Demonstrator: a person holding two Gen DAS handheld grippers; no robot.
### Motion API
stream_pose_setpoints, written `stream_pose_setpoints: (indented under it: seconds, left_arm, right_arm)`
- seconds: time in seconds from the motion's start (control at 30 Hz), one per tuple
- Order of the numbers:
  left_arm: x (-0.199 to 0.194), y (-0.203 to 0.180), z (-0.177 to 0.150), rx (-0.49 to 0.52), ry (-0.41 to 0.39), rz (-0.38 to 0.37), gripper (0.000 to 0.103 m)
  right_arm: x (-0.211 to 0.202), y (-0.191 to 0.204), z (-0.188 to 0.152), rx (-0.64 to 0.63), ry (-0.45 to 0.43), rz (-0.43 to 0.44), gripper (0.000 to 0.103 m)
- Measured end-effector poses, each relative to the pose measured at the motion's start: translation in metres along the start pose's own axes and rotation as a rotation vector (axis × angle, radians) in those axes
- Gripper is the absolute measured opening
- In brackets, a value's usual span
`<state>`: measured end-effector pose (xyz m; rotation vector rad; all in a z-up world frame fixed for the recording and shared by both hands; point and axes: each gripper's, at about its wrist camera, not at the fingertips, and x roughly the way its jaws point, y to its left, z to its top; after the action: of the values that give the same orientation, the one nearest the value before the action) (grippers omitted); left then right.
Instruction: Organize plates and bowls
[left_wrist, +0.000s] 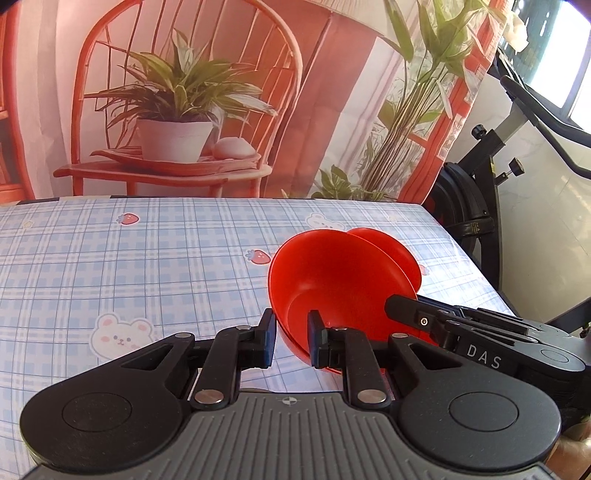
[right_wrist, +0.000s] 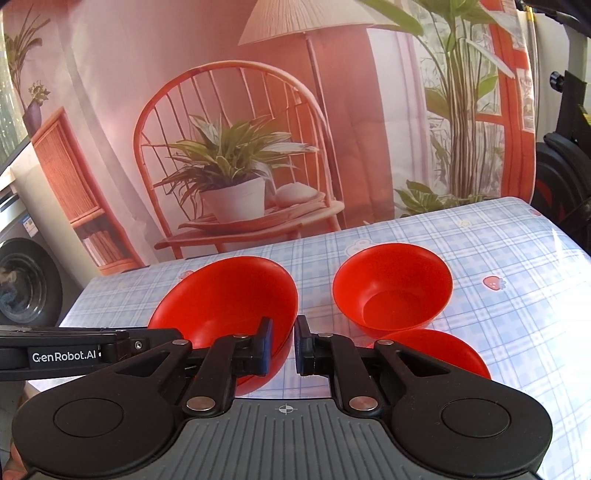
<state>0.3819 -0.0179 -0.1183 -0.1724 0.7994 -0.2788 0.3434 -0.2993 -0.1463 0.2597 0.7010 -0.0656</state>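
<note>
A red bowl (left_wrist: 332, 280) hangs tilted above the checked tablecloth (left_wrist: 147, 258). My left gripper (left_wrist: 291, 339) is shut on its near rim, one pad outside and one inside. My right gripper (left_wrist: 397, 304) reaches in from the right and clamps the same bowl's right rim. In the right wrist view that bowl (right_wrist: 221, 295) sits left of centre, with my right gripper (right_wrist: 283, 345) shut on its rim and my left gripper (right_wrist: 173, 338) coming in from the left. A second red bowl (right_wrist: 391, 291) stands upright on the cloth. A third red dish (right_wrist: 443, 354) is partly hidden behind my right finger.
A printed backdrop (left_wrist: 184, 92) with a chair and plants hangs along the table's far edge. An exercise bike (left_wrist: 480, 221) stands past the table's right edge. A washing machine (right_wrist: 22, 288) shows beyond the left edge. Bare tablecloth (right_wrist: 517, 295) lies right of the bowls.
</note>
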Motion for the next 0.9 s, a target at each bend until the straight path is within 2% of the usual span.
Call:
stream_pose_setpoints:
  seconds: [0.4,0.9]
  left_arm:
    - [-0.002,-0.038,-0.015,0.030,0.017,-0.033,0.019]
    - [0.021,-0.083,-0.014,0.093,0.067,-0.088,0.019]
  right_arm:
    - [-0.041,-0.031,-0.012,0.045,-0.051,-0.009,0.011]
    - [-0.070,-0.081,-0.015,0.130,-0.112,-0.053,0.011]
